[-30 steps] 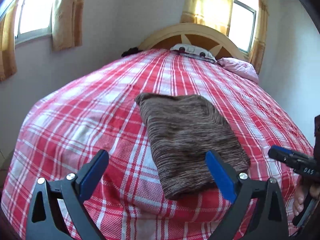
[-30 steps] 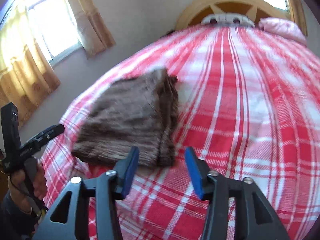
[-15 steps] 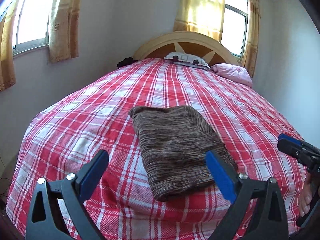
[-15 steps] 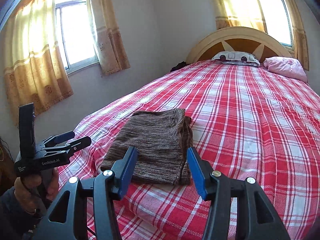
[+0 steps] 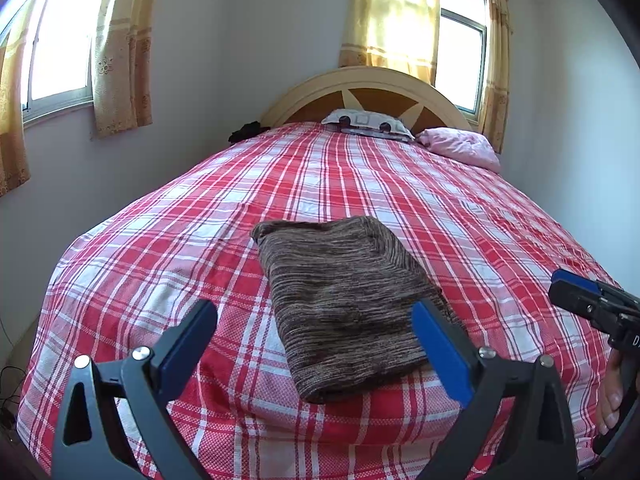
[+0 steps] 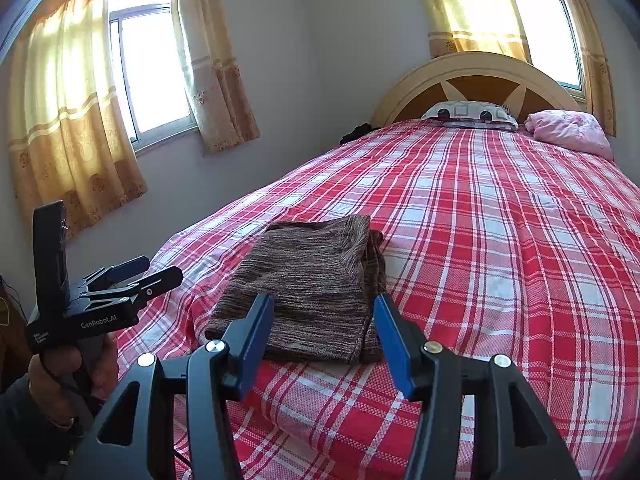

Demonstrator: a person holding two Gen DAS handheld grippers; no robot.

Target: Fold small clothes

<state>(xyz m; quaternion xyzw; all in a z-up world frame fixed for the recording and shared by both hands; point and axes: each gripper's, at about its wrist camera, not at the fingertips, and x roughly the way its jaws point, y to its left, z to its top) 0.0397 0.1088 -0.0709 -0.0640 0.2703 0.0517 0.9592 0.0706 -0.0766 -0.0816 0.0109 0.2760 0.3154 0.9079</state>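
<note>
Folded brown knit garment [image 5: 344,304] is lying on the near part of the plaid bed [image 5: 400,184]. Left tool [image 5: 316,344] and right tool [image 6: 324,332] are hovering near it, spread wide, gripping nothing.

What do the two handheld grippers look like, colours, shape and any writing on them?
Both are matte black plastic. The left gripper and right gripper each have two angular fingers with triangular cut-outs, silver screws and flat blue pads. Seen from the right wrist, the left gripper's body carries white lettering reading GenRobot.AI and an upright black block. Bare hands hold the handles; a dark sleeve shows on the left arm.
</note>
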